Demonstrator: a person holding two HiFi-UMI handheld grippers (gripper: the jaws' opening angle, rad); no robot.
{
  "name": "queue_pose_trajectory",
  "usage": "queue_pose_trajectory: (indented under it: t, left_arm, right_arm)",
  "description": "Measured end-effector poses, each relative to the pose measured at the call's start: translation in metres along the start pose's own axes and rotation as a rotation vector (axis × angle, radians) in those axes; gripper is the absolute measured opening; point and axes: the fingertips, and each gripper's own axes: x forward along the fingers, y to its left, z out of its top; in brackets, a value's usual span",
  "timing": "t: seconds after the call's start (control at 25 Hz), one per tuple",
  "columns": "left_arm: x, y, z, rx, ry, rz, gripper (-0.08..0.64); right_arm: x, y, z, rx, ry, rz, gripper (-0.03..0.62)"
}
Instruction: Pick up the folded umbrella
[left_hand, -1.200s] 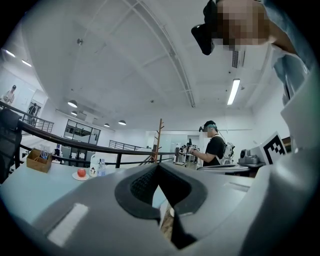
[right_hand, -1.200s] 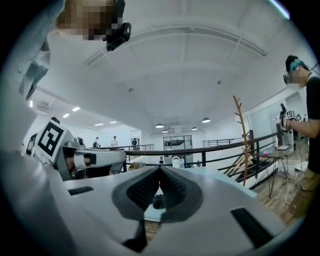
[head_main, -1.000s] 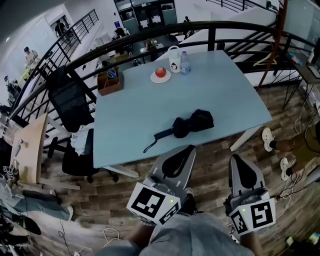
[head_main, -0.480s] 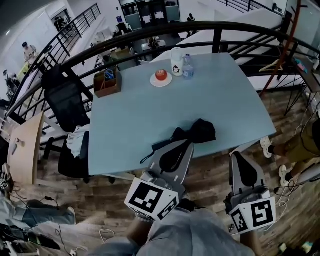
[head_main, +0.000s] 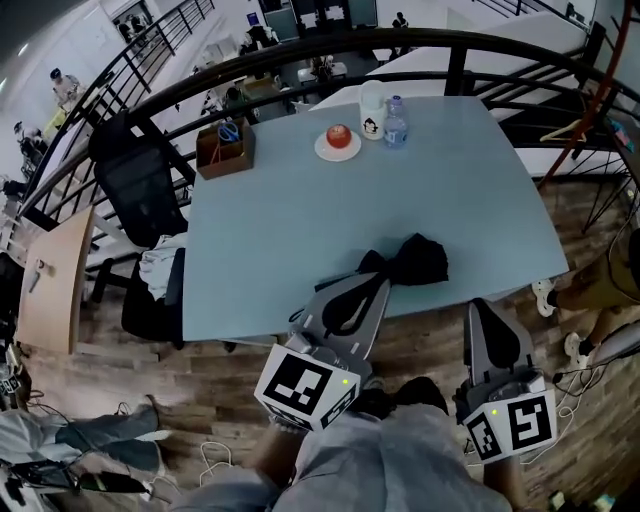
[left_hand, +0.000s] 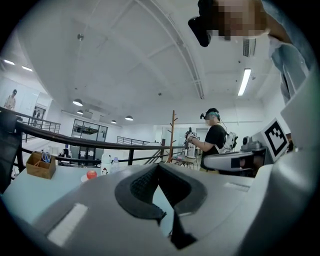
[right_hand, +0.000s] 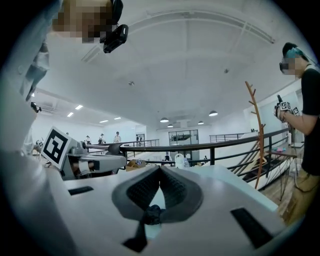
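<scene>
While both pairs of jaws stand pressed together with nothing between them, the left hand-held gripper (head_main: 376, 286) reaches level over the near edge of the pale blue worktop (head_main: 290, 230). The right hand-held gripper (head_main: 484, 306) hangs just short of that edge, above the wood floor (head_main: 190, 400).

Just beyond the left tool's tips lies the folded umbrella (head_main: 412, 260), black, close to the near edge and right of the worktop's middle. Its long axis runs slantwise in the head view, from lower left to upper right. The slim handle end points toward the near left and passes behind the left jaws, where contact cannot be judged. The bunched canopy lies toward the right, and open surface spreads around it to the left, right and far side.

Well apart, along the far edge, stand a wooden box (head_main: 224, 150), a plate with a red fruit (head_main: 338, 142), a white mug (head_main: 373, 108) and a bottle (head_main: 396, 122). A black chair (head_main: 140, 190) sits off the left edge, and a dark railing (head_main: 300, 55) curves behind.
</scene>
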Motion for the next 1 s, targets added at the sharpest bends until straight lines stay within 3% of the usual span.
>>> queue_pose_trajectory:
  t: [0.2, 0.4, 0.52, 0.8, 1.0]
  left_arm:
    - [0.006, 0.010, -0.024, 0.083, 0.112, 0.010, 0.005]
    - [0.018, 0.020, -0.035, 0.050, 0.148, -0.007, 0.008]
    - [0.027, 0.031, -0.045, 0.077, 0.187, 0.019, 0.011]
    - [0.060, 0.047, -0.074, 0.123, 0.280, 0.040, 0.080]
    - [0.087, 0.037, -0.111, 0.199, 0.434, -0.040, 0.151]
  right_arm:
    - [0.007, 0.001, 0.000, -0.003, 0.005, 0.018, -0.002]
    - [0.024, -0.004, 0.004, -0.003, 0.012, 0.044, -0.002]
    - [0.036, -0.007, 0.004, 0.002, 0.008, 0.074, -0.002]
    - [0.069, -0.031, 0.008, 0.004, -0.007, 0.128, -0.002]
    - [0.094, -0.051, 0.011, 0.005, 0.002, 0.160, -0.002]
